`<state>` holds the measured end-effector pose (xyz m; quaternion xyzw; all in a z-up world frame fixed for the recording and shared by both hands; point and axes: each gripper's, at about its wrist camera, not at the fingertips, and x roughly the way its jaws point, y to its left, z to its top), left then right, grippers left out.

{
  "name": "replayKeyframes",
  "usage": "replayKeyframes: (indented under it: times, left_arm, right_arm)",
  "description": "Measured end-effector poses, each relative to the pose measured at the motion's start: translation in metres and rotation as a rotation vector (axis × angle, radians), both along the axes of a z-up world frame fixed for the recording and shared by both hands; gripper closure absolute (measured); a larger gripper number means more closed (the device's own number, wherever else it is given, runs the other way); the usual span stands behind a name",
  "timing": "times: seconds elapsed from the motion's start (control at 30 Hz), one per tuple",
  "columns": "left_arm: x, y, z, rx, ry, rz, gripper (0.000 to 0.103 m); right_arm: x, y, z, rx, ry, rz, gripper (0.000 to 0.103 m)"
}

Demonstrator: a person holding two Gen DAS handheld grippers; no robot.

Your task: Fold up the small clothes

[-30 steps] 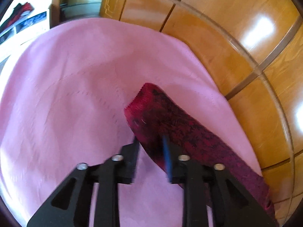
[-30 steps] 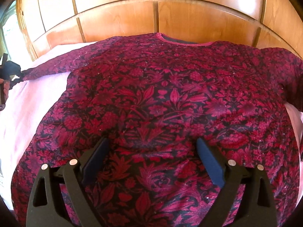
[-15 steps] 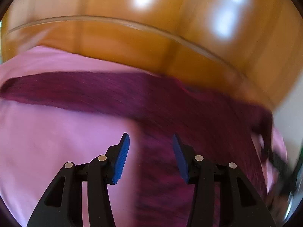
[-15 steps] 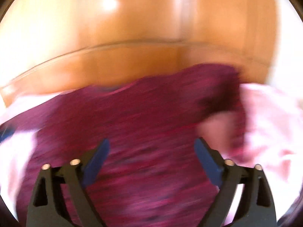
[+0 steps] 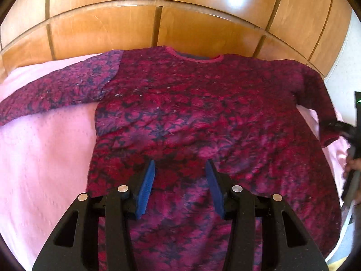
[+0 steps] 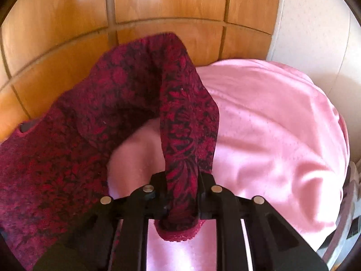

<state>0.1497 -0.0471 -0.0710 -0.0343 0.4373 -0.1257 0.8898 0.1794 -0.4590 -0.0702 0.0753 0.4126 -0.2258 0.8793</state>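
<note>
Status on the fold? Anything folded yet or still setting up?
Done: the red floral top lies spread on the pink sheet, its other sleeve stretched out flat. No fold shows yet. In hand: the right gripper has just been closing and now pinches the sleeve, lifted off the sheet. The left gripper hovers open over the body. Left: both sleeve folds and the body folds.

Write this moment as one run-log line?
right tongs: just closed on sleeve | left tongs: open above top | bedspread: pink
</note>
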Motion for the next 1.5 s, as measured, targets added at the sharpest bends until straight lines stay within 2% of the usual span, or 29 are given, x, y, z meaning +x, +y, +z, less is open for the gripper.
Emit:
replayKeyframes:
  times: [0.13,0.33,0.43,0.5,0.6,0.7,0.73,0.77,0.8,0.83,0.87,0.93,0.97,1.03,1.13,1.23,1.27,1.3,1.33,1.43,1.5]
  left_arm:
    - [0.003,0.007,-0.004,-0.011,-0.006,-0.006,0.058]
    - [0.007,0.004,-0.004,0.009,-0.012,-0.018,0.058]
    - [0.009,0.008,-0.005,-0.009,0.003,-0.006,0.058]
    - [0.012,0.008,-0.006,-0.007,0.007,0.000,0.058]
    - [0.015,0.005,-0.006,0.017,0.008,-0.014,0.058]
    - [0.015,0.007,-0.006,0.015,0.004,-0.006,0.058]
    - [0.014,0.008,-0.006,0.008,0.000,0.001,0.058]
    - [0.012,0.008,-0.007,0.002,-0.004,0.006,0.058]
    - [0.012,0.008,-0.009,0.003,-0.007,0.010,0.057]
    - [0.012,0.007,-0.010,0.005,-0.009,0.009,0.057]
    - [0.012,0.006,-0.010,0.008,-0.013,0.008,0.056]
    - [0.012,0.006,-0.010,0.008,-0.015,0.004,0.055]
    - [0.012,0.006,-0.011,0.005,-0.014,0.002,0.054]
    - [0.012,0.007,-0.011,-0.003,-0.011,0.002,0.054]
    - [0.011,0.006,-0.010,-0.003,-0.014,0.004,0.054]
    - [0.011,0.006,-0.010,-0.008,-0.013,0.004,0.054]
    - [0.011,0.007,-0.010,-0.011,-0.013,0.004,0.054]
    - [0.011,0.007,-0.010,-0.017,-0.013,0.004,0.054]
    - [0.011,0.008,-0.010,-0.022,-0.012,0.005,0.054]
    - [0.011,0.012,-0.010,-0.049,-0.010,0.010,0.054]
    - [0.011,0.014,-0.011,-0.062,-0.007,0.010,0.054]
  right_arm:
    - [-0.025,-0.015,0.042,-0.007,-0.049,0.028,0.090]
    - [-0.029,-0.083,0.094,-0.064,-0.111,-0.104,0.090]
    - [-0.010,-0.111,0.098,-0.081,-0.085,-0.150,0.091]
    - [0.007,-0.130,0.100,-0.050,-0.072,-0.178,0.091]
    - [0.042,-0.153,0.091,-0.026,-0.002,-0.218,0.087]
    - [0.047,-0.174,0.088,0.031,-0.060,-0.260,0.051]
    - [0.034,-0.178,0.091,0.042,-0.122,-0.307,0.024]
    - [0.015,-0.179,0.094,0.072,-0.212,-0.340,0.020]
    - [0.003,-0.179,0.088,0.156,-0.264,-0.314,0.021]
    - [0.002,-0.179,0.077,0.242,-0.269,-0.275,0.025]
    - [-0.003,-0.175,0.063,0.322,-0.272,-0.251,0.033]
    - [-0.007,-0.161,0.021,0.493,-0.253,-0.210,0.042]
    - [-0.005,-0.155,0.004,0.555,-0.233,-0.194,0.043]
    - [0.005,-0.142,-0.026,0.634,-0.201,-0.190,0.045]
    - [0.026,-0.131,-0.048,0.755,-0.232,-0.173,0.045]
    - [0.042,-0.129,-0.048,0.745,-0.259,-0.204,0.045]
    - [0.045,-0.130,-0.046,0.739,-0.251,-0.216,0.051]
    - [0.047,-0.132,-0.040,0.697,-0.230,-0.232,0.088]
    - [0.047,-0.132,-0.034,0.663,-0.240,-0.231,0.094]
    - [0.027,-0.112,-0.001,0.485,-0.248,-0.215,0.095]
    - [0.009,-0.096,0.000,0.353,-0.203,-0.251,0.095]
